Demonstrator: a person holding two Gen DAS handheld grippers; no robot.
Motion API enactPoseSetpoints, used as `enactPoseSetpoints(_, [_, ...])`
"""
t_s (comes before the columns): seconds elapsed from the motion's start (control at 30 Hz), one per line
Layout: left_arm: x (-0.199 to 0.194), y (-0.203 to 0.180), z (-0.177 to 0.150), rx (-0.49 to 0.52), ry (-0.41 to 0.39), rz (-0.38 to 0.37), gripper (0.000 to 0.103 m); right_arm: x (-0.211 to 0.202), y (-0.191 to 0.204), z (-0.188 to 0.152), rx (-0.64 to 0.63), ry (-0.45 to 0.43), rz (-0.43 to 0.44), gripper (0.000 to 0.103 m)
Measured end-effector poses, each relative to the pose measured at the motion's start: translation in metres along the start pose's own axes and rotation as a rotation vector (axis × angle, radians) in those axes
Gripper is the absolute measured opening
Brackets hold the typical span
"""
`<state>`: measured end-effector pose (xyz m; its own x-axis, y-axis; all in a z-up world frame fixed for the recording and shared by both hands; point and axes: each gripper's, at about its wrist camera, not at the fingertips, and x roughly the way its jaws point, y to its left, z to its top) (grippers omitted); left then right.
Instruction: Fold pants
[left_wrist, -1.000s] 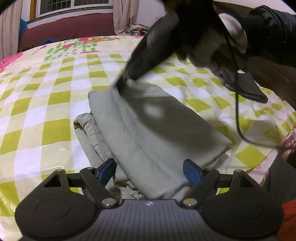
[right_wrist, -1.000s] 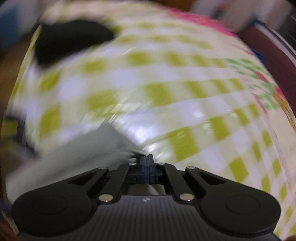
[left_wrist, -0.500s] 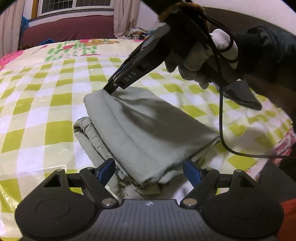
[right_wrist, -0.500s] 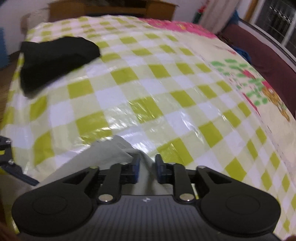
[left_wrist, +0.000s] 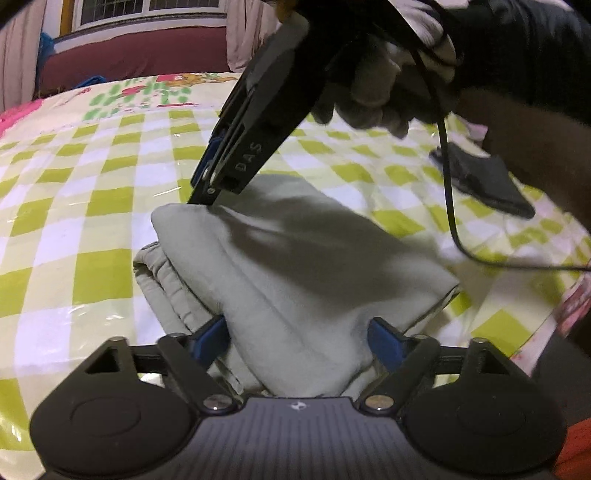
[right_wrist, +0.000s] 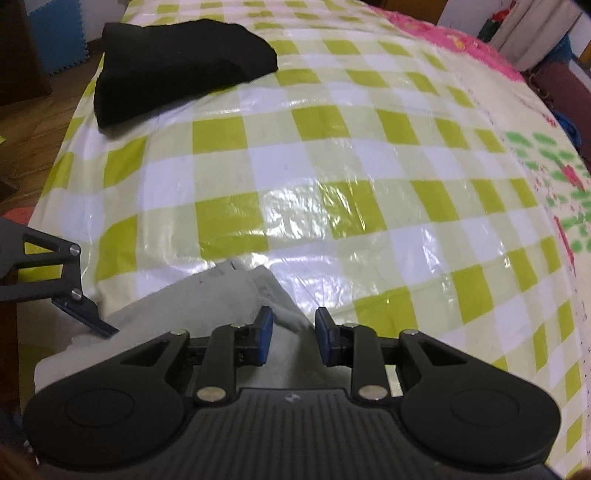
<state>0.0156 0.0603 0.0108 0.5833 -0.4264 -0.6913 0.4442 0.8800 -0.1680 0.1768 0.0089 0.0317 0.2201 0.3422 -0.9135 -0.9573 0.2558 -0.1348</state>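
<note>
Grey pants (left_wrist: 295, 266): folded bundle, centre of left wrist view, on the green-checked plastic sheet (left_wrist: 74, 206) covering the bed.

Right tool (right_wrist: 293, 334): jaws just parted, the top corner of the bundle lying loose between them.

Left tool (left_wrist: 295, 339): wide open, straddling the near end, nothing clamped.

Step, judged: releasing the final fold; lift clear vertically so no layer drags.

- Bed (right_wrist: 332, 155): covered by a glossy green-and-white checked sheet (left_wrist: 92, 206).
- Pants (left_wrist: 295, 266): grey, folded, lying on the sheet.
- Black cloth (right_wrist: 177, 62): folded, near the bed's edge, well apart from the pants.
</note>
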Motion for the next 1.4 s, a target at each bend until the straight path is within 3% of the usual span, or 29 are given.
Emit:
enactPoseSetpoints(0.17, [-0.002,0.005,-0.001,-0.023,-0.015,-0.008,0.076,0.008,0.005,0.002,-0.045,0.041,0.008,0.02])
enactPoseSetpoints(0.3, [-0.004,0.004,-0.003,-0.012,-0.03,-0.008,0.076,0.004,0.016,0.008,-0.153,0.042,-0.016,0.021])
enactPoseSetpoints(0.47, [-0.006,-0.007,-0.007,0.053,-0.061,0.01,0.076,0.014,0.028,0.014,-0.287,0.119,-0.02,0.02])
enactPoseSetpoints(0.57, [-0.007,-0.008,-0.007,0.064,-0.066,0.009,0.076,0.017,0.027,0.018,-0.263,0.133,-0.048,0.0])
enactPoseSetpoints(0.7, [-0.007,-0.003,-0.008,0.041,-0.068,-0.016,0.075,0.001,0.023,0.026,-0.143,0.061,-0.06,0.0])
enactPoseSetpoints(0.8, [-0.002,0.0,-0.007,0.031,-0.043,-0.024,0.075,-0.005,0.005,0.032,0.024,0.011,-0.063,0.0])
enactPoseSetpoints(0.97, [0.003,-0.009,-0.01,0.068,-0.01,-0.019,0.075,0.018,-0.017,0.033,0.255,-0.008,-0.098,0.0])
enactPoseSetpoints(1.07, [0.006,-0.014,-0.012,0.094,0.007,-0.005,0.075,0.028,-0.026,0.028,0.416,-0.013,-0.046,0.002])
enactPoseSetpoints(1.13, [0.005,-0.012,-0.011,0.081,0.004,-0.014,0.075,0.028,-0.016,0.028,0.384,-0.006,-0.036,0.006])
enactPoseSetpoints(1.27, [-0.014,-0.007,-0.011,0.045,-0.012,-0.058,0.077,0.009,0.013,0.021,0.216,-0.051,-0.146,0.008])
enactPoseSetpoints(1.33, [-0.027,-0.006,-0.014,0.036,-0.019,-0.076,0.081,-0.006,0.019,0.013,0.23,-0.106,-0.147,0.012])
enactPoseSetpoints(1.4, [-0.039,-0.005,-0.016,0.024,-0.025,-0.078,0.081,-0.022,0.027,0.002,0.256,-0.177,-0.174,0.023])
